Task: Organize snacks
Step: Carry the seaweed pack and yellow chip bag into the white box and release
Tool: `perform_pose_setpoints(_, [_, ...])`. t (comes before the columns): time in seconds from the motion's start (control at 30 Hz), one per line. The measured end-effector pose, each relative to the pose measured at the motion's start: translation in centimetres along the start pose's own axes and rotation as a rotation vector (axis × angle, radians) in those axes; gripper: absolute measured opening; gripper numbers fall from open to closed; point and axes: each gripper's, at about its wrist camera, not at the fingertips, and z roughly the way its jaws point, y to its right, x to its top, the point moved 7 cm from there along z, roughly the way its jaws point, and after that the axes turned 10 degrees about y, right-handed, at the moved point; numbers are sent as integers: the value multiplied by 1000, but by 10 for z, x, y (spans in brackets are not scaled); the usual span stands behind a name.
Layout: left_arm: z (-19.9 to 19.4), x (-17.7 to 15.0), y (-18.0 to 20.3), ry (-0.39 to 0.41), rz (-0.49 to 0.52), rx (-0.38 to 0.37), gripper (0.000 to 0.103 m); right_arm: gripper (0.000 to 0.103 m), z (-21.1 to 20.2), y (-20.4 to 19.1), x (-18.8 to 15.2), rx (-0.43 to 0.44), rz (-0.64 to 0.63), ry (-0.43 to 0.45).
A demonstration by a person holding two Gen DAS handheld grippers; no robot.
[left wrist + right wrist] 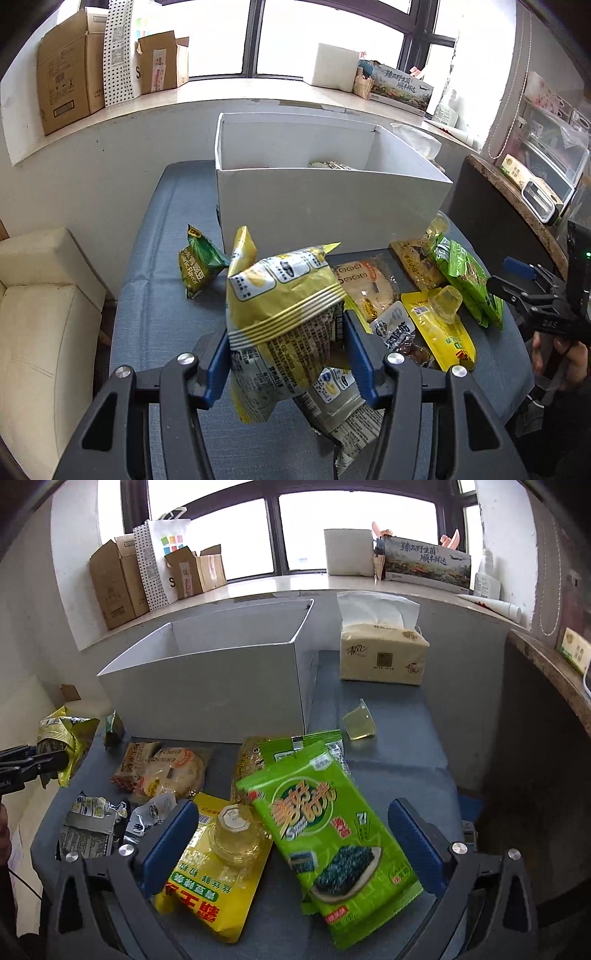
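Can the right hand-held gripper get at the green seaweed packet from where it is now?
Probably yes: the right hand-held gripper is wide open above the green seaweed packet, which lies on top. The jelly cup beside it may crowd one finger.

Yellow snack bag (pixel 280 295) held upright above the surface; green seaweed packet (pixel 332 834) lying flat beside white box (pixel 207 686).

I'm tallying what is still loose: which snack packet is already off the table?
The yellow-striped snack packet, pinched between the left gripper's blue fingers. The green seaweed packet and the others lie flat on the table.
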Motion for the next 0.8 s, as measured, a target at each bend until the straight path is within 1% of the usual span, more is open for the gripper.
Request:
perform_pose_setpoints(0.03, [0, 0, 2, 1, 7, -2, 61, 103, 4, 3, -2, -12, -19, -9])
perform_pose_setpoints(0.1, [-1, 1, 5, 4, 16, -7, 61, 103, 15, 10, -9, -16, -59, -63])
perform_pose_setpoints(0.2, [-1, 0, 9, 4, 27, -15, 61, 103, 28, 19, -21, 30, -87, -133])
perform_pose_setpoints(0.3, [-1, -1, 10, -1, 29, -13, 61, 77, 25, 21, -28, 74, -71, -160])
perform_pose_setpoints(0.33, [0, -1, 10, -1, 26, -14, 61, 77, 22, 19, -30, 72, -84, -157])
perform_pose_setpoints(0.43, [-1, 1, 11, -3, 24, -17, 61, 74, 6, 10, -29, 104, -94, -135])
perform_pose_setpoints(0.53, [-6, 5, 16, 10, 40, -22, 61, 74, -11, 2, -20, 106, -113, -80])
perform_pose_setpoints(0.63, [-13, 12, 21, 27, 53, -31, 61, 74, -27, -8, -1, 118, -105, -14])
perform_pose_setpoints(0.7, [-19, 21, 24, 39, 60, -37, 61, 74, -36, -16, 16, 120, -109, 28])
perform_pose_setpoints(0.8, [-27, 38, 28, 61, 68, -41, 61, 74, -45, -31, 46, 145, -97, 86])
